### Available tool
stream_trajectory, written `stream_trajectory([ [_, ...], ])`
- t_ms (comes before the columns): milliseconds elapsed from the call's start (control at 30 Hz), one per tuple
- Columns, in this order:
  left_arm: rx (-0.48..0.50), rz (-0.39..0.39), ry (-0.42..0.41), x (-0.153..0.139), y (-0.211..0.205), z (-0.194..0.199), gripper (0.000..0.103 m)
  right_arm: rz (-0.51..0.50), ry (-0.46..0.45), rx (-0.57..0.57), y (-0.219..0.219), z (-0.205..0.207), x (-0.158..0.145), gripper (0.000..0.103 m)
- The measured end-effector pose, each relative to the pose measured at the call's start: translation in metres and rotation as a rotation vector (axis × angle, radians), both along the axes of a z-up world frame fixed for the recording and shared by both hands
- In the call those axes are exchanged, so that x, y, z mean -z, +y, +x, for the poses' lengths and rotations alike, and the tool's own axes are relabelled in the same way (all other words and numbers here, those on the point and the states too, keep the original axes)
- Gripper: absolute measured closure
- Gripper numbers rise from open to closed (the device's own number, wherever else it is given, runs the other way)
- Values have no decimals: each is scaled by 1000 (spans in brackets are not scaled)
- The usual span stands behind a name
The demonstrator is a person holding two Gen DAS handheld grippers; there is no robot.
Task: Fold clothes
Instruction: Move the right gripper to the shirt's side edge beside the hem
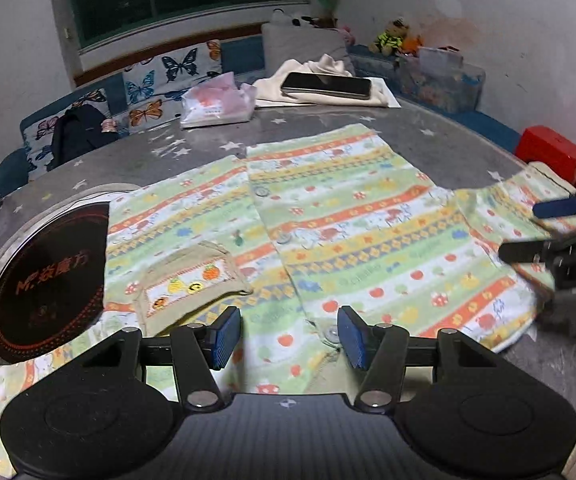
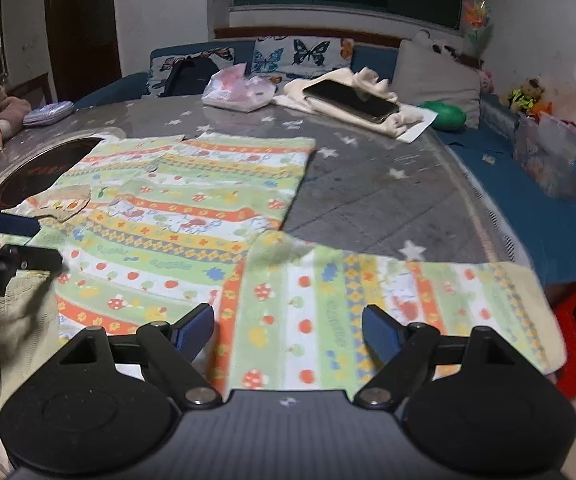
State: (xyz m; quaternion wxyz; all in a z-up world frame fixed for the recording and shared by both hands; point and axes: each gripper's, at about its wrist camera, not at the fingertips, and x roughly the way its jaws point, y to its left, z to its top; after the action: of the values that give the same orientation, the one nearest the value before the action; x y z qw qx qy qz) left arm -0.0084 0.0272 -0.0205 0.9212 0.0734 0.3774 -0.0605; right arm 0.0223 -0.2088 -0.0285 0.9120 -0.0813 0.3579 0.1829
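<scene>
A striped child's shirt [image 1: 327, 232] with fruit and flower print lies flat and buttoned on the grey star-patterned bench [image 1: 439, 148], one edge over the round black cooktop [image 1: 44, 280] set into it. The left claw [image 1: 288, 336] hangs released above the shirt's lower front near a button, and the right claw [image 2: 288, 332] is also released, above the sleeve [image 2: 387, 312] spread toward the bench edge. At the far side a phone [image 2: 351, 100] rests on a cream cloth [image 2: 367, 80].
</scene>
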Motion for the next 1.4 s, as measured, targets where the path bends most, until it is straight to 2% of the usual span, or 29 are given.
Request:
stream_trajectory([
  [167, 9, 13, 3, 3, -1, 1, 45, -29, -33, 58, -17, 10, -3, 20],
  [333, 17, 22, 2, 3, -3, 2, 44, -55, -19, 139, -40, 25, 5, 21],
  [500, 21, 37, 2, 4, -4, 3, 40, -63, -14, 225, -68, 38, 8, 30],
  [600, 19, 38, 1, 4, -4, 3, 38, -54, -10, 279, -83, 48, 7, 39],
  [967, 20, 49, 6, 5, -5, 4, 36, -50, -14, 369, -103, 73, 10, 45],
  [1267, 32, 52, 14, 0, -12, 6, 33, -20, -44, 282, -82, 54, -3, 43],
  [1367, 39, 51, 9, -1, -16, 6, 29, -12, -38, 233, -68, 49, -3, 34],
  [1400, 41, 50, 8, -1, -18, 6, 29, -13, -33, 220, -64, 47, -1, 34],
])
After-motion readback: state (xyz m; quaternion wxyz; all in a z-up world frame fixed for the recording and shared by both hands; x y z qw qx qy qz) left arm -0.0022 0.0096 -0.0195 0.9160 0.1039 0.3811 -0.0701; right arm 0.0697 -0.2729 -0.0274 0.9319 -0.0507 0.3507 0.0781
